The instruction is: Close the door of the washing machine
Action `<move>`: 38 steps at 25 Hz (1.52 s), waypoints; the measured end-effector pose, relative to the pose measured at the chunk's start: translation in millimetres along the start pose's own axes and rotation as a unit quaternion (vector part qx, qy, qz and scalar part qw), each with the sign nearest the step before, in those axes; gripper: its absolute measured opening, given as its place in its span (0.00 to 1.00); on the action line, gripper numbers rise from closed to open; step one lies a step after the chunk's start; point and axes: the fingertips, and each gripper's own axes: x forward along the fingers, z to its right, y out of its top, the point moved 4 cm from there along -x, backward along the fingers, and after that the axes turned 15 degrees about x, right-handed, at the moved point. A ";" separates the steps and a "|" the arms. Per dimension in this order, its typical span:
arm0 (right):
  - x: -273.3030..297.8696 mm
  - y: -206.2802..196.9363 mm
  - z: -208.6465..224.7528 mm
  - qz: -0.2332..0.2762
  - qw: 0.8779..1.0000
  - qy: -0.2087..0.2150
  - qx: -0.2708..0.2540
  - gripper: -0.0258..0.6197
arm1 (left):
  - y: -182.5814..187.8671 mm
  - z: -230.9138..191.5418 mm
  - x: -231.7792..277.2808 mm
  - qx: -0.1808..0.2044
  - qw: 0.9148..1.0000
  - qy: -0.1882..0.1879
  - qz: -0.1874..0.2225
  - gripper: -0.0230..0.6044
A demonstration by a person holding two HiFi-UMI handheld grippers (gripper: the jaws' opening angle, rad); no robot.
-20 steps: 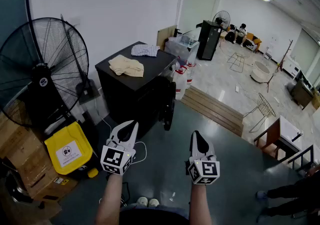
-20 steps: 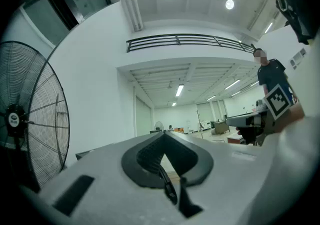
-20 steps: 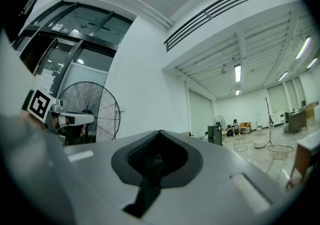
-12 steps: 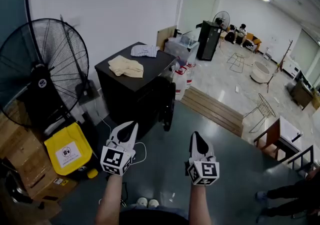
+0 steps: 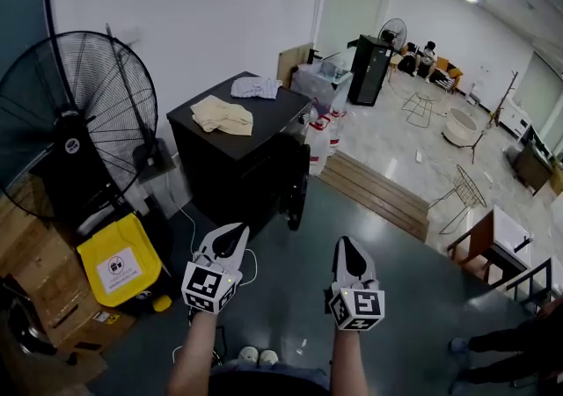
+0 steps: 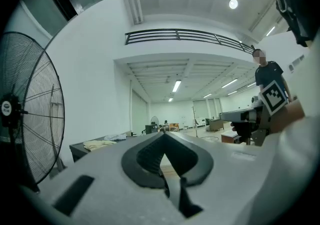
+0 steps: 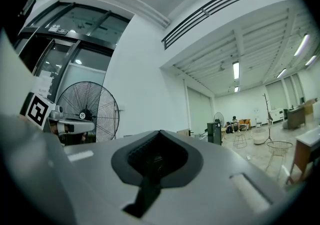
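While both grippers hung level over the dark floor [image 5: 290,297], 1 round, wire-caged black fan [image 5: 79,121] stood at the left. Beside it sat 1 boxy black washing machine [image 5: 230,176], well ahead of the grippers, its 1 dark door [image 5: 297,190] standing open at the front. 1 glossy yellow bin [image 5: 119,269] bore a white label too small to read. The 2 white-shelled tools, left gripper [image 5: 239,229] and right gripper [image 5: 344,242], were each clenched on nothing. On the machine's top lay 1 crumpled beige cloth [image 5: 223,114] and 1 pale cloth [image 5: 255,87].
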 end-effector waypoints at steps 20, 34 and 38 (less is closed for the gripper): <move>2.3 -3.3 25.0 -0.004 1.000 -0.009 0.011 0.05 | -6.8 9.7 7.1 -0.016 1.000 -0.004 0.009 0.51; 22.0 -18.9 67.4 -0.025 1.000 -0.005 0.018 0.05 | -28.9 17.3 28.1 -0.031 0.999 0.021 -0.004 0.51; 37.3 -21.8 78.2 -0.029 0.999 -0.007 0.019 0.05 | -35.3 10.5 45.3 -0.034 0.999 0.023 -0.005 0.51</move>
